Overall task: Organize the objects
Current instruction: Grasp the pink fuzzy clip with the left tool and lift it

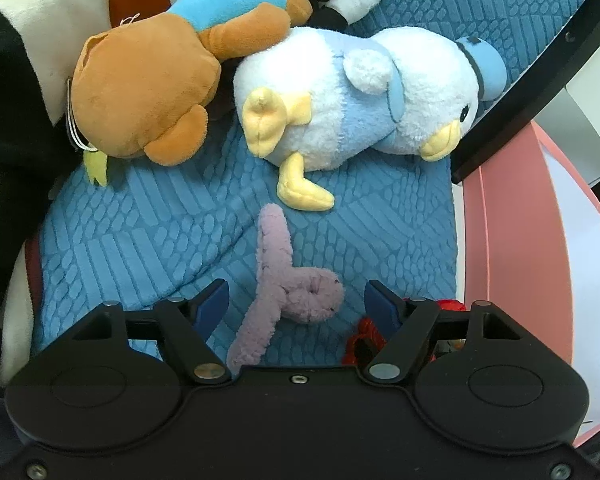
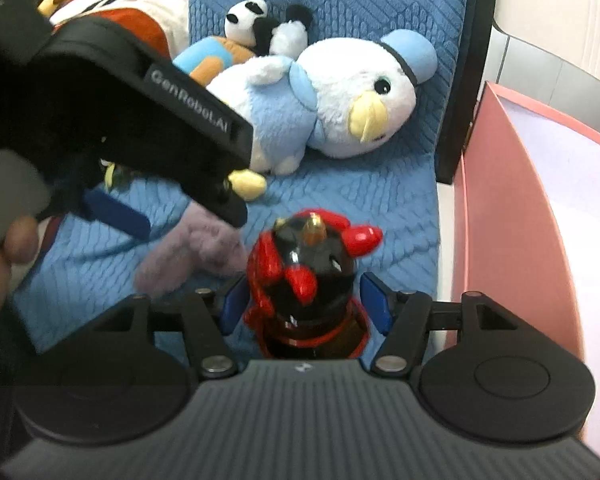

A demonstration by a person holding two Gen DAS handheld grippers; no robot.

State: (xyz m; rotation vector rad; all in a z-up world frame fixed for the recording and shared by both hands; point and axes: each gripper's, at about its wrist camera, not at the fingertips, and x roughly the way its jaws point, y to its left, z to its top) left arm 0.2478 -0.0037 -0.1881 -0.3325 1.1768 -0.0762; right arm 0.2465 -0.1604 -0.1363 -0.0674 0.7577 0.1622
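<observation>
A purple plush (image 1: 288, 280) lies on the blue textured cushion (image 1: 140, 232), between the fingers of my left gripper (image 1: 296, 296). That gripper is open and its blue pads stand clear of the plush on both sides. A red and black toy figure (image 2: 312, 264) stands upright between the fingers of my right gripper (image 2: 306, 304), which is open with a small gap on each side. The figure's red edge (image 1: 364, 336) shows beside the left gripper's right finger. In the right wrist view the purple plush (image 2: 196, 248) lies just left of the figure, under the left gripper's body.
A white and blue duck plush (image 1: 360, 96) lies further back on the cushion. An orange-brown plush (image 1: 140, 88) and a small panda (image 2: 268, 24) are behind it. A big black and white plush (image 1: 4, 120) fills the left. A pink bin (image 2: 512, 220) stands at the right, beyond a black bar (image 1: 540, 60).
</observation>
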